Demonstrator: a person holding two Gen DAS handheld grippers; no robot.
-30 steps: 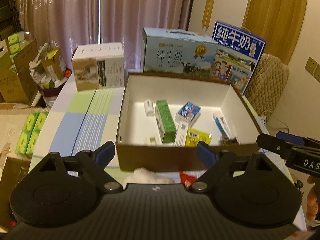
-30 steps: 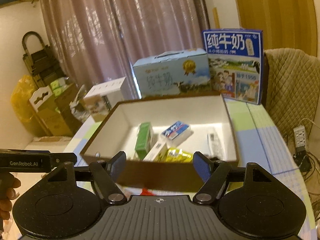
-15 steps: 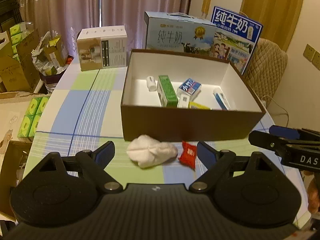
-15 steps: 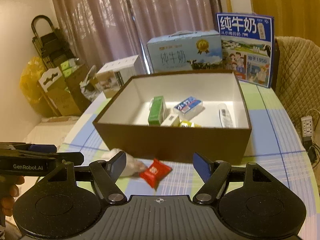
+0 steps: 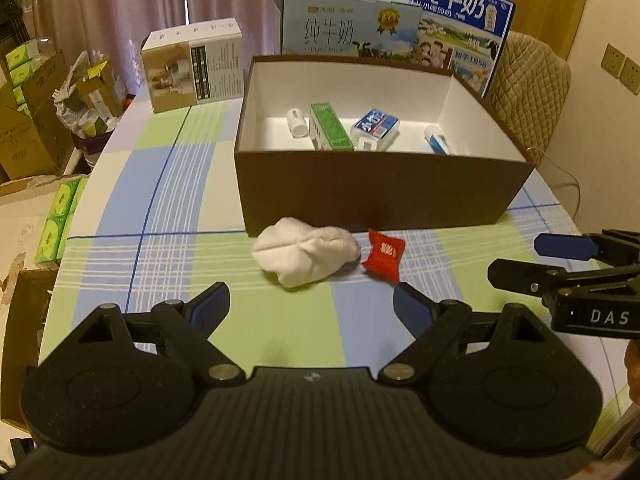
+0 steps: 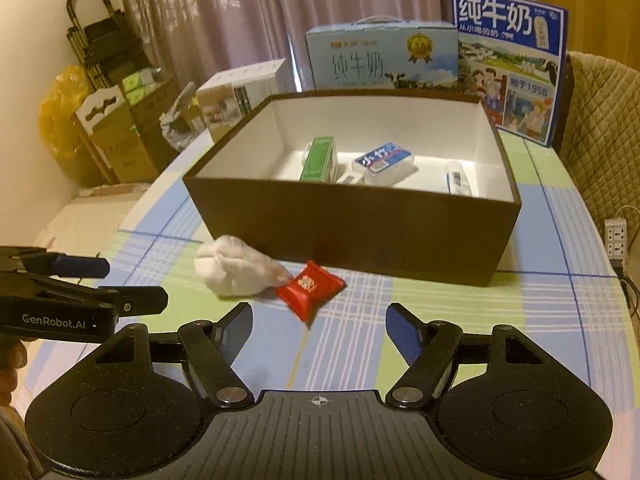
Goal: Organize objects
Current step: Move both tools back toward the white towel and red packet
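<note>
A brown open box (image 5: 376, 192) (image 6: 352, 232) stands on the checked tablecloth and holds a green carton (image 5: 330, 126) (image 6: 318, 159), a blue-white pack (image 5: 375, 123) (image 6: 382, 160), a white tube (image 5: 297, 122) and a blue tube (image 5: 438, 142). In front of the box lie a white rolled cloth (image 5: 306, 254) (image 6: 236, 268) and a red packet (image 5: 384, 254) (image 6: 310, 286). My left gripper (image 5: 310, 306) is open and empty, short of the cloth. My right gripper (image 6: 318, 326) is open and empty, just short of the red packet.
Two milk cartons (image 5: 348, 26) (image 5: 460, 20) and a white appliance box (image 5: 192, 64) stand behind the brown box. A quilted chair (image 5: 528, 80) is at the right. Cardboard boxes (image 5: 28, 120) and green packs (image 5: 56, 220) sit off the table's left edge.
Both grippers have pulled back from the box, toward the table's near edge. The white cloth and the red packet have come into view in front of the box.
</note>
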